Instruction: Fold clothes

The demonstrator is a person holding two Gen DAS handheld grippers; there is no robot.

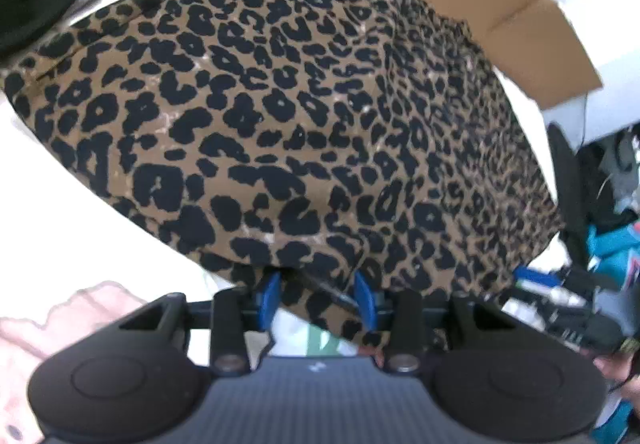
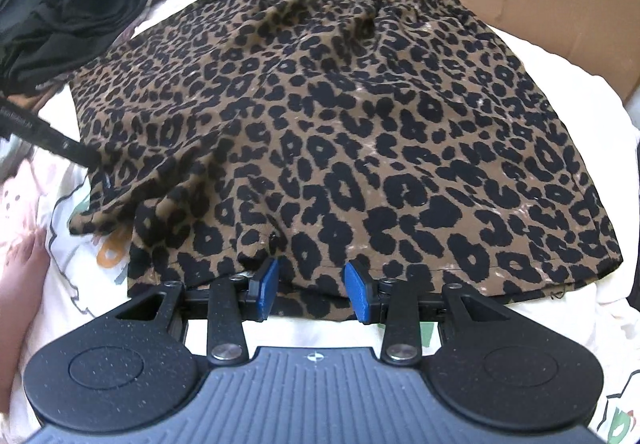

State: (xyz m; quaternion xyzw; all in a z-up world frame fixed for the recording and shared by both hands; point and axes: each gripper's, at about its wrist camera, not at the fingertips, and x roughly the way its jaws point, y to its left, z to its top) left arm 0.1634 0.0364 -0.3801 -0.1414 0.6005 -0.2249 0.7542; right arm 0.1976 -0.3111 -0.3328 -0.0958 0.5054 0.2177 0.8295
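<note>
Leopard skirt point(image 2: 340, 131) is lying spread flat, no fold made yet; near hem is being straddled by both half-spread grippers point(image 1: 316, 294) point(image 2: 311, 286), nothing being pinched

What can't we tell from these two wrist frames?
- Left wrist view: whether the left gripper pinches the leopard-print skirt; the cloth drapes over its fingertips.
- Right wrist view: whether the right gripper presses the skirt's hem; the pads stand apart with cloth between them.
- Right wrist view: the black clothes pile is cut off by the left edge.
</note>
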